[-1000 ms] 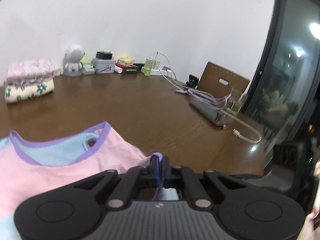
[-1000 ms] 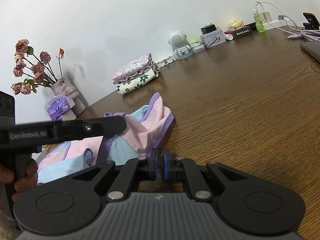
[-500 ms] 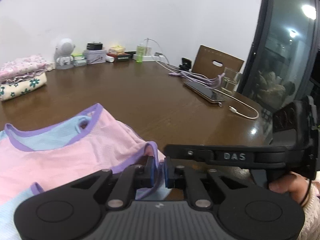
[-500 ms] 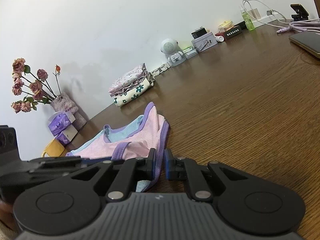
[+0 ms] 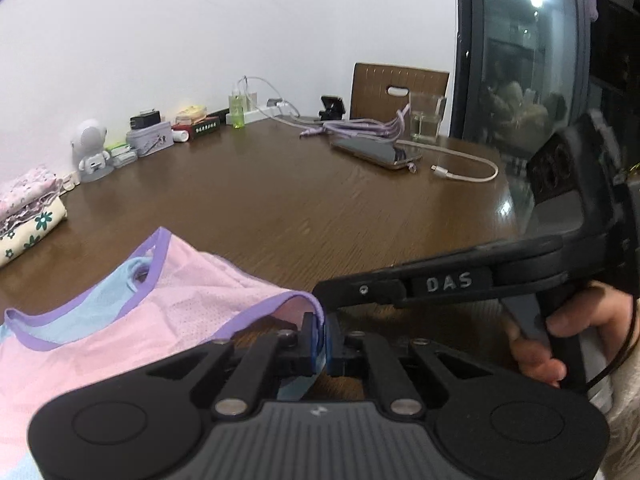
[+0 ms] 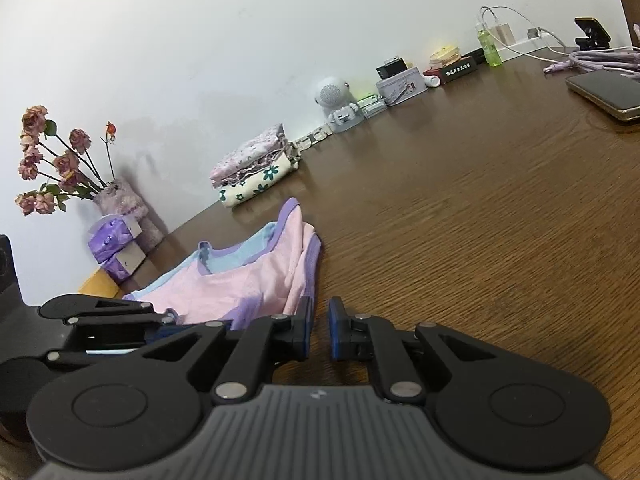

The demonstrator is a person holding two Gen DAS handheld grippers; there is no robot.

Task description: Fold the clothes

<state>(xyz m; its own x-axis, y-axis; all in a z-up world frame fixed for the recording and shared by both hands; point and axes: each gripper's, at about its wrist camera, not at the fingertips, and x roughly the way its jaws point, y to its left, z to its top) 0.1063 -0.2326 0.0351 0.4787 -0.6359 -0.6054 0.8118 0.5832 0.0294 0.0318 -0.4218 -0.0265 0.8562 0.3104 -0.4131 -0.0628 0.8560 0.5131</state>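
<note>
Top (image 5: 132, 320), pink with purple trim, spread on tabletop (image 5: 304, 208). Purple hem pinched tight in left claw (image 5: 320, 338), lifted off the wood. Right claw (image 6: 319, 326) just beside the top's near edge, narrow gap between pads, nothing in it. Folded stack (image 6: 252, 170) well apart by the wall.

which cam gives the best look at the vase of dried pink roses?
Right wrist view. The vase of dried pink roses stands at the far left against the wall, blooms and stems clear, beside purple tissue packs. The left wrist view doesn't show it at all; its frame starts at the folded floral clothes.
</note>
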